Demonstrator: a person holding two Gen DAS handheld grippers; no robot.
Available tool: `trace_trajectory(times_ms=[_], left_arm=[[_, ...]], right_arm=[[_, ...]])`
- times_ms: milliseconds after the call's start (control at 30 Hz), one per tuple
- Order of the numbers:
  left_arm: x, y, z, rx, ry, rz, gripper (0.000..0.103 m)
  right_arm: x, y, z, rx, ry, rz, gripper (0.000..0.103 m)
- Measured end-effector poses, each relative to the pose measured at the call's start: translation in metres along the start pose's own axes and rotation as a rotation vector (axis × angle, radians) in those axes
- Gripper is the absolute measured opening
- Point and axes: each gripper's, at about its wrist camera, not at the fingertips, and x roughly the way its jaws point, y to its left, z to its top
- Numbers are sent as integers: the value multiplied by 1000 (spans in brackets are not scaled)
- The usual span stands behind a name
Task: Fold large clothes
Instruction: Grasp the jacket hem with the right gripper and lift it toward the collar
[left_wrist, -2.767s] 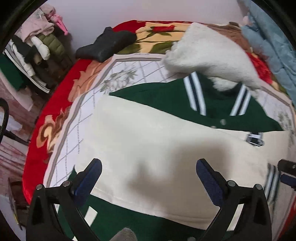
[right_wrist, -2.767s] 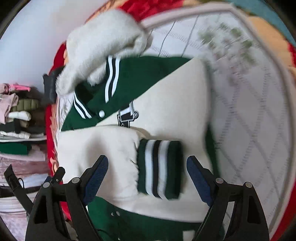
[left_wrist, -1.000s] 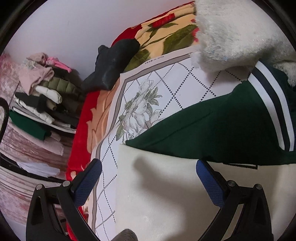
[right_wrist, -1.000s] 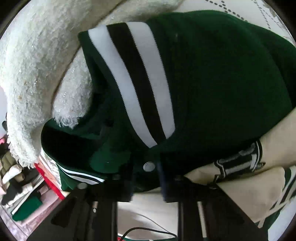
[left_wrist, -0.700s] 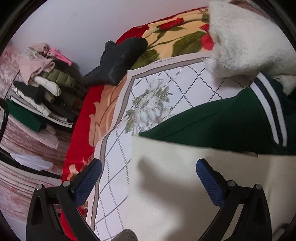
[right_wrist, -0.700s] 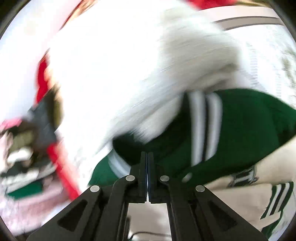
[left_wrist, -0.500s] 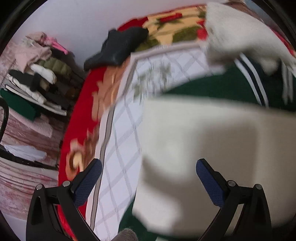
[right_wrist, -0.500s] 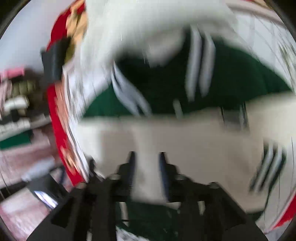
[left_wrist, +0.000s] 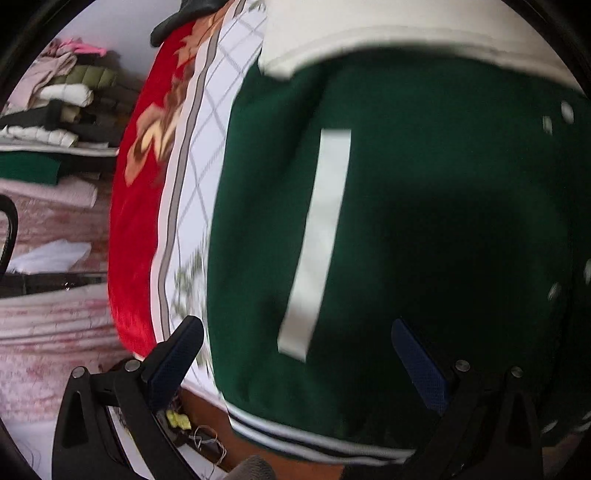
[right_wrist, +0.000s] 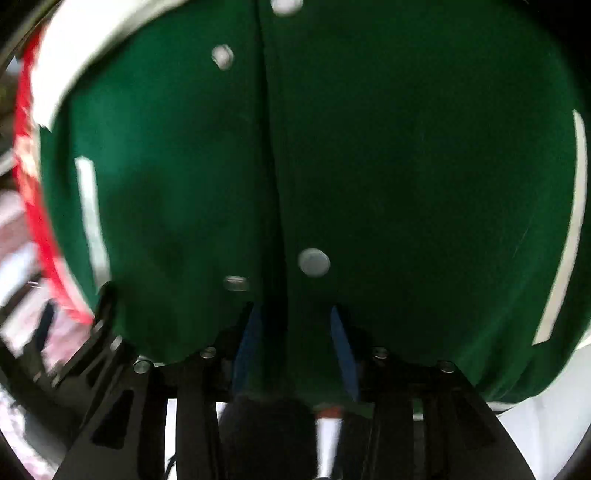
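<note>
Left wrist view: the left claw (left_wrist: 295, 354) is spread wide, empty, over the green jacket (left_wrist: 424, 221) near its striped hem (left_wrist: 314, 441) at 6 o'clock. The bed (left_wrist: 136, 206) ends at 9 o'clock, with free room beyond; grip both hem corners evenly before lifting.

Right wrist view: the right claw (right_wrist: 293, 347) has just been opening and stands partly parted astride the jacket's button placket (right_wrist: 275, 206), pads clear of cloth. It should pinch the hem edge, not the snaps (right_wrist: 314, 262). Free room lies at 4 o'clock.
</note>
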Motion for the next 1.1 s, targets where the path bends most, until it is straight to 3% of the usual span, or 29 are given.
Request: trace_trajectory(times_ms=[67, 100, 167, 467, 533, 600, 700, 767, 800, 833, 967, 1033, 1100], left_arm=[[2, -3, -11, -5, -2, 32, 103], [3, -5, -15, -8, -9, 43, 103], [2, -5, -20, -18, -20, 60, 103], [-9, 16, -43, -119, -60, 12, 103], [-8, 19, -46, -125, -67, 12, 103], [-5, 19, -47, -113, -65, 16, 103], [-12, 24, -53, -112, -82, 13, 103], [-22, 25, -55, -114, -96, -1, 103], [-27, 23, -56, -117, -98, -22, 103], [-36, 20, -55, -113, -103, -57, 103], [-71, -6, -48, -64, -164, -130, 103], [-90, -26, -38, -36, -203, -154, 103], [-101, -41, -26, -23, -224, -161, 103]], right_arm=[[3, -4, -4, 1, -40, -14, 34], [2, -9, -7, 17, -71, -26, 18], [-2, -22, -13, 66, -99, 23, 6], [-48, -40, -41, 182, -155, 263, 0], [-48, -39, -40, 154, -97, 348, 0], [-33, -31, -39, 111, -21, 337, 0], [-38, -43, -50, 47, -62, 260, 3], [-51, -53, -70, 12, -111, 246, 18], [-62, -68, -81, 17, -137, 236, 30], [-73, -88, -91, 38, -161, 226, 32], [-86, -166, -126, 151, -199, 191, 32], [-112, -218, -136, 220, -238, 163, 32], [-122, -239, -138, 252, -280, 139, 32]])
